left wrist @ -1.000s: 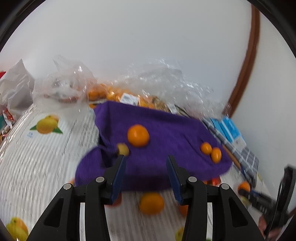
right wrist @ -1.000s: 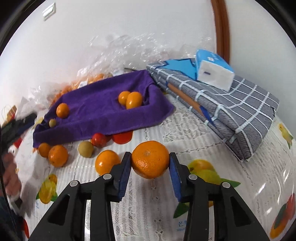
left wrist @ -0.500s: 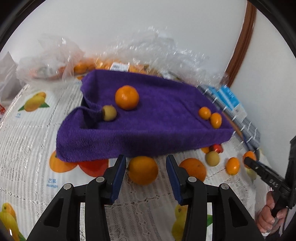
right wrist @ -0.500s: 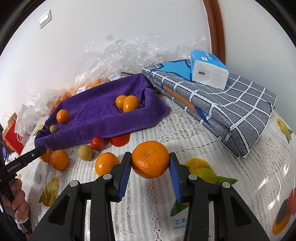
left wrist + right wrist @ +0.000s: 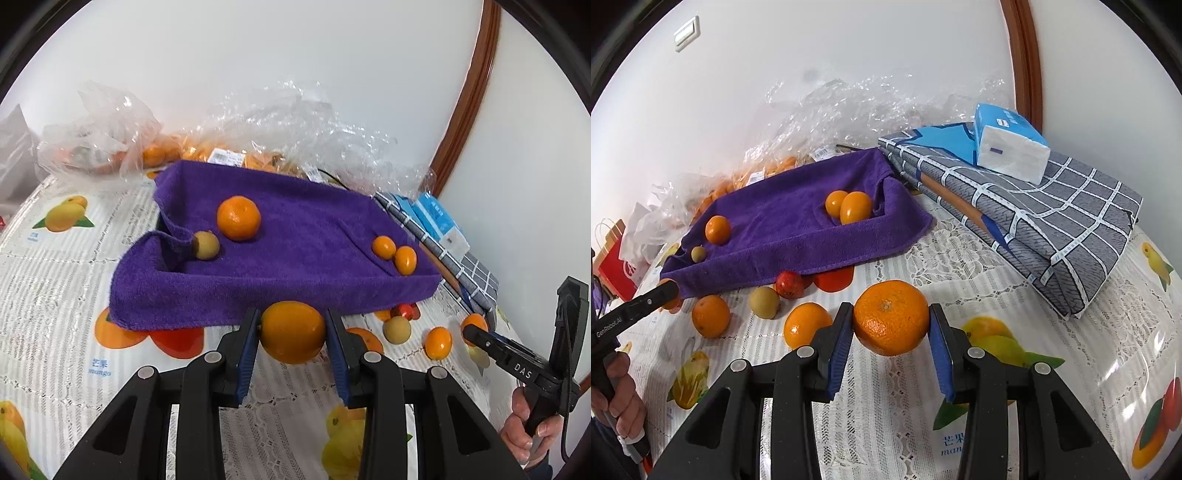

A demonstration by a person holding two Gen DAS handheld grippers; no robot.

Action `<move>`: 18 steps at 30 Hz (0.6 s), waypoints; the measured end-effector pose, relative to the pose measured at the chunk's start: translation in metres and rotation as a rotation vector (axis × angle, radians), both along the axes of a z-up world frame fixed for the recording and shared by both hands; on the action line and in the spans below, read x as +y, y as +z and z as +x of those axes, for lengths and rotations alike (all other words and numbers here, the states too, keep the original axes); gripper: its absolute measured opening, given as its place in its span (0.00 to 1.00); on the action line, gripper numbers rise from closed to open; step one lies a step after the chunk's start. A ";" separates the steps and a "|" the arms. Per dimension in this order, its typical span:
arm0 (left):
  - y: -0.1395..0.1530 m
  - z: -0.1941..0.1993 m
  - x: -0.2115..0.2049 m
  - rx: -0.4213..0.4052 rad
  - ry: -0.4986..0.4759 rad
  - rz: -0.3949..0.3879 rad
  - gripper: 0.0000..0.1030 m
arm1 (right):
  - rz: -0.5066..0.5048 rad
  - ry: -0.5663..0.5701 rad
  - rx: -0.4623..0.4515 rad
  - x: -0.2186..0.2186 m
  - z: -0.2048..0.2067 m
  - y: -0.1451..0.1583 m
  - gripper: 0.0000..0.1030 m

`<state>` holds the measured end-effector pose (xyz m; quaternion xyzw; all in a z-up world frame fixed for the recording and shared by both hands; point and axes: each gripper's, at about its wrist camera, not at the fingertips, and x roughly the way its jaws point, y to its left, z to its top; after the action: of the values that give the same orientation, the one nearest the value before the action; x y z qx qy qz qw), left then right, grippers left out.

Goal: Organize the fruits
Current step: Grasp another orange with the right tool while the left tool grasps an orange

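Note:
My left gripper (image 5: 292, 332) is shut on an orange (image 5: 293, 331), just in front of the purple towel-lined tray (image 5: 295, 288). The tray holds a mandarin (image 5: 238, 218), a small tan fruit (image 5: 206, 244) and two kumquats (image 5: 394, 253). My right gripper (image 5: 891, 318) is shut on a mandarin (image 5: 891, 317), held above the tablecloth right of the loose fruit. On the cloth lie an orange (image 5: 807, 325), a tan fruit (image 5: 764, 302), a red fruit (image 5: 789, 284) and another orange (image 5: 710, 316).
Clear plastic bags of oranges (image 5: 207, 151) lie behind the tray by the wall. A folded grey checked cloth (image 5: 1052, 221) with a tissue pack (image 5: 1008, 147) sits at the right. A red paper bag (image 5: 613, 266) stands far left.
My left gripper came down in front of the tray and closed on the orange that lay on the cloth. My right gripper kept its mandarin and hardly moved.

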<state>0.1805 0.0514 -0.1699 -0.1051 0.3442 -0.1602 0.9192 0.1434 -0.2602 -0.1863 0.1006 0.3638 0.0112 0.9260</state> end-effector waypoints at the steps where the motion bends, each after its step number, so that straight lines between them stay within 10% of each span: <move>1: 0.001 0.000 0.000 -0.004 0.000 -0.004 0.33 | 0.004 0.003 -0.005 0.000 -0.001 0.001 0.39; 18: 0.008 -0.009 0.003 -0.064 -0.009 -0.033 0.33 | 0.017 0.040 -0.058 0.003 -0.010 0.007 0.39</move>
<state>0.1717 0.0547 -0.1620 -0.1134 0.3122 -0.1734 0.9271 0.1339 -0.2574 -0.1794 0.1010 0.3389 0.0357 0.9347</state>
